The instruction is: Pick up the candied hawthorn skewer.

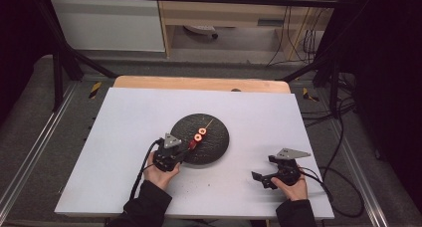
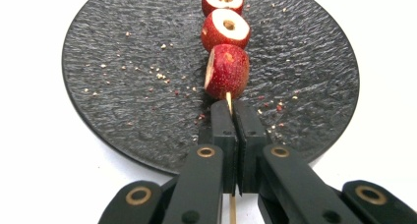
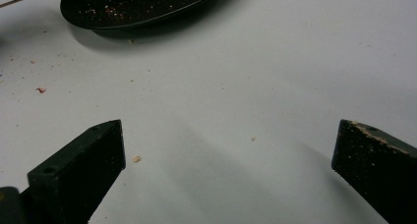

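Working from the left, I had my left gripper [image 1: 175, 155] at the near-left rim of the dark plate [image 1: 217, 146], its jaws pressed together on the thin wooden skewer [image 2: 229, 102]. In the left gripper view the stick ran out from between the closed pads and straight ahead over the plate, and the nearest red fruit piece [image 2: 226, 70] sat just beyond the tips, with two more cored red slices [image 2: 225, 28] threaded farther along. Crumbs lay scattered over the plate's rough surface. The white table [image 1: 124, 117] carried everything. Farther right, well apart from the plate, my right gripper [image 1: 266, 174] rested low over the bare tabletop with its jaws spread wide and nothing between them; its own view showed the plate's edge [image 3: 147, 17] up ahead.
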